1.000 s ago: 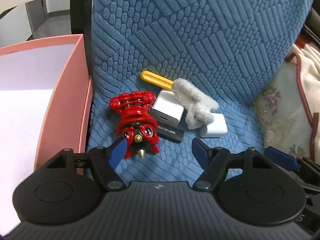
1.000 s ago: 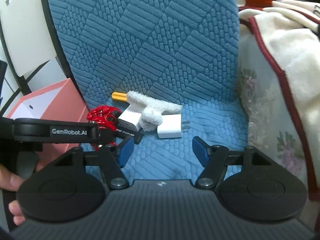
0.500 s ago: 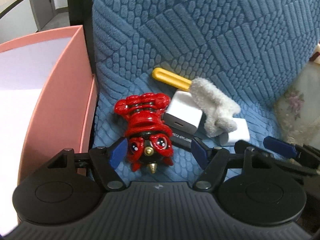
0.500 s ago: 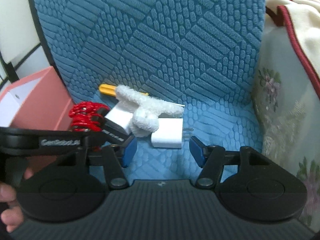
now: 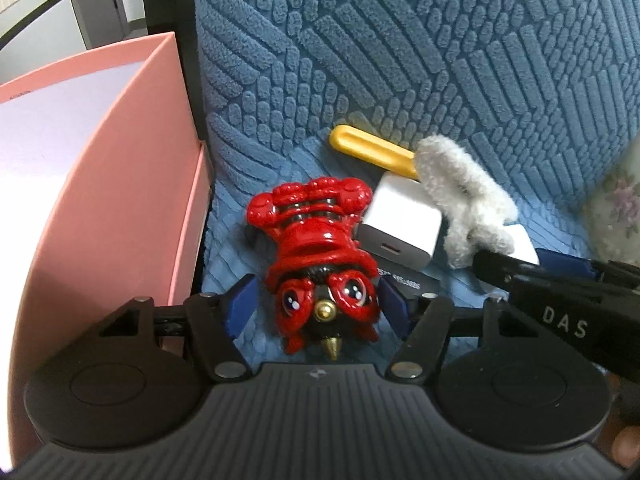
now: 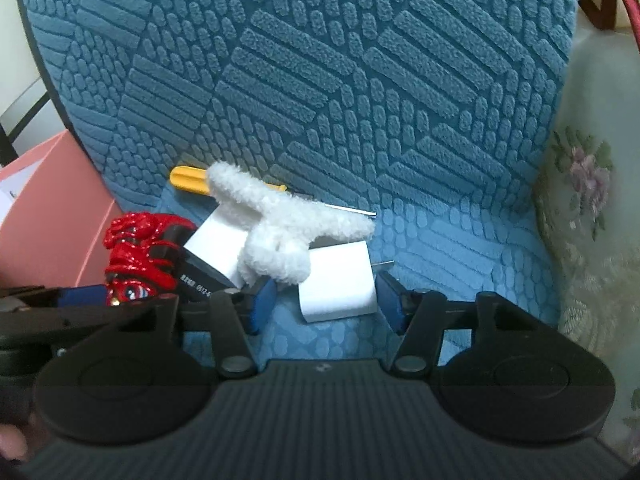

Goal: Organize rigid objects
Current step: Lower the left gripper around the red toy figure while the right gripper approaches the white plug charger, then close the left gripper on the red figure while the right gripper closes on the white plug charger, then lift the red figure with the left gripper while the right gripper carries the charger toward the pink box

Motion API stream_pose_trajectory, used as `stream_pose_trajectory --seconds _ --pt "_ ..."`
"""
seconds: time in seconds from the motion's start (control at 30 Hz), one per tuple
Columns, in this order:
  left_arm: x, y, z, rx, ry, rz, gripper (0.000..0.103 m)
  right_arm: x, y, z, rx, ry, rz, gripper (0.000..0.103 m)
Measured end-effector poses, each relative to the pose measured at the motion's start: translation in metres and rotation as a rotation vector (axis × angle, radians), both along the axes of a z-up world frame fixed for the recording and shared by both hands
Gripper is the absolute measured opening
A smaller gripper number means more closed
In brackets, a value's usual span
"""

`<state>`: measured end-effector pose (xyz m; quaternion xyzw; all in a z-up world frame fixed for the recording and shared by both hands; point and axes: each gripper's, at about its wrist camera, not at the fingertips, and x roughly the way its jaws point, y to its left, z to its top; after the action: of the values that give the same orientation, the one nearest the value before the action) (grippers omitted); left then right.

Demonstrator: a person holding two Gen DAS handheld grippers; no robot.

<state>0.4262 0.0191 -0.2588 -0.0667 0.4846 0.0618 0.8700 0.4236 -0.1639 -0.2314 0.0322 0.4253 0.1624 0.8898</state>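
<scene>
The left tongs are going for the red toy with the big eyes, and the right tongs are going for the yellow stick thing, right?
Not quite. The left tongs do sit around the red toy, their jaws just closing in on it. But the right tongs straddle the white charger block, not the yellow stick thing, which lies farther back by the chair's backrest. The right wrist view shows this.

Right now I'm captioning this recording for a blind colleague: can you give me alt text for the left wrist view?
The left gripper, its jaws just closing, straddles a red figurine lying on a blue textured seat cushion, not yet clamped. Behind it lie a white charger, a yellow-handled tool and a white fuzzy clip; a pink box stands left.
</scene>
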Motion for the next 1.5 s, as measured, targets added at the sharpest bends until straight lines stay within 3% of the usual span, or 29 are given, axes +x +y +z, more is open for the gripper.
stream_pose_trajectory --seconds 0.13,0.27,0.87,1.17,1.3,1.5 --pt "0.003 0.001 -0.003 -0.019 -0.002 0.012 0.065 0.007 0.010 -0.006 -0.057 -0.005 0.014 0.058" --pt "0.003 -0.001 -0.003 -0.021 -0.006 0.006 0.065 0.016 0.010 -0.013 -0.057 0.027 -0.003 0.048" --pt "-0.022 0.009 0.033 -0.092 -0.077 0.007 0.065 0.005 0.003 0.007 -0.089 0.041 -0.035 0.047" --pt "-0.058 0.010 0.053 -0.130 -0.099 -0.029 0.065 -0.029 -0.008 0.018 -0.070 0.044 -0.089 0.047" --pt "-0.078 0.012 0.057 -0.198 -0.082 -0.025 0.065 -0.053 -0.017 0.024 -0.053 0.047 -0.105 0.047" --pt "-0.115 0.000 0.064 -0.218 -0.055 -0.055 0.065 -0.088 -0.026 0.027 -0.025 0.053 -0.111 0.047"
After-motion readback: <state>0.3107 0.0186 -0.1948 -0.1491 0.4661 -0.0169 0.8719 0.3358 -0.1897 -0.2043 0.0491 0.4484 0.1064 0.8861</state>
